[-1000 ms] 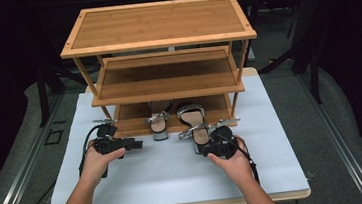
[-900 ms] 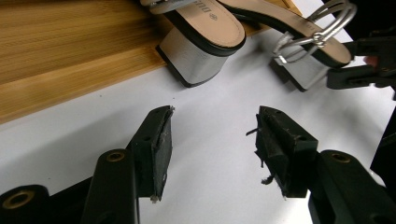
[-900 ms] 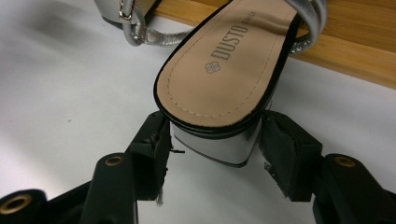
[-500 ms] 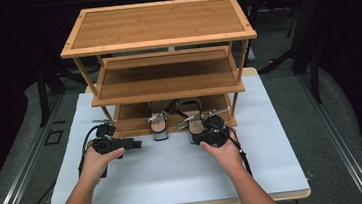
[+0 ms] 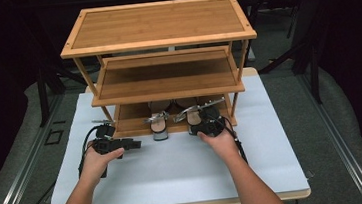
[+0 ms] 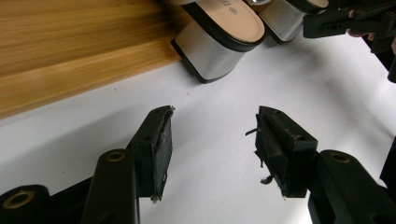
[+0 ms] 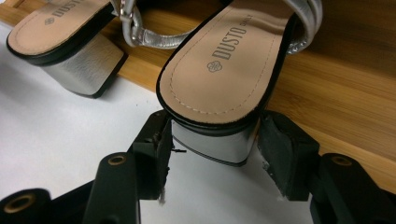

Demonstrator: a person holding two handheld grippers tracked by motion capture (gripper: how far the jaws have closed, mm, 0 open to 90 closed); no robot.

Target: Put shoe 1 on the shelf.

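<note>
Resting on the bottom shelf [image 5: 131, 126] of the wooden rack, both sandals seem placed, yet the right gripper [image 7: 212, 135] has just been closing around the right sandal's heel [image 7: 210, 142], while the left gripper [image 6: 212, 137] stays spread, empty.

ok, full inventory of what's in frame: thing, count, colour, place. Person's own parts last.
shoe rack: 1, light bamboo, three tiers, at the table's far side.
left sandal: 1, silver block heel and strap, tan insole, on the bottom shelf with its heel over the front edge.
right sandal: 1, same colours, beside it on the bottom shelf, heel between the right gripper's jaws.
table cover: 1, white, under the rack.
left gripper: 1, black, jaws open over bare white cover, left of the sandals.
right gripper: 1, black, jaws either side of the right sandal's heel; contact looks slight, cannot tell if gripped.
forearms: 2, entering from the bottom of the high view.
</note>
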